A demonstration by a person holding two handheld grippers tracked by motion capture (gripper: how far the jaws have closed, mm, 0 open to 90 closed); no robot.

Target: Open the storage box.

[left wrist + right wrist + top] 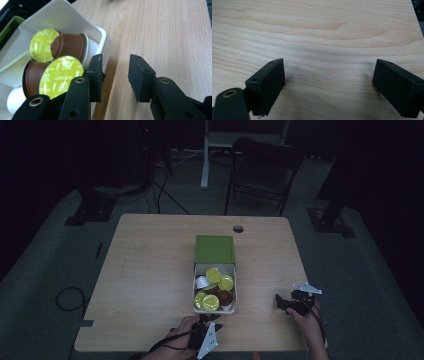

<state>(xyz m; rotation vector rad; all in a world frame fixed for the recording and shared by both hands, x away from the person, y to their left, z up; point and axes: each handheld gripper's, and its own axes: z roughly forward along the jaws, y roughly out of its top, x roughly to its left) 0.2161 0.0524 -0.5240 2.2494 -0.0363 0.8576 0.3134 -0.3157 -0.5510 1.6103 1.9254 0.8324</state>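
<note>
Wooden table, light grain, a round cable hole near its far edge. A dark folding chair stands on the floor beyond it.

Green box sits at mid-table; a white tray extends out of its near end toward the person. The tray's rim and wall also show in the left gripper view.

In the tray: a heap of coffee capsules, brown bodies with yellow-green foil lids, at least 1 white one among them. In the left gripper view, 2 brown capsules lie on their sides, foil faces toward the camera; the nearest lid reads "cappuccino".

Left gripper sits at the tray's near end, in the person's left hand at the table's near edge. In its own view the jaws stand slightly apart, nothing between them but bare table; the left jaw lies just beside the tray's outer wall. Contact with the wall cannot be told.

Right gripper rests well to the right of the tray, held low over the table. In its own view the jaws stand wide apart, holding nothing, with bare wood between.
</note>
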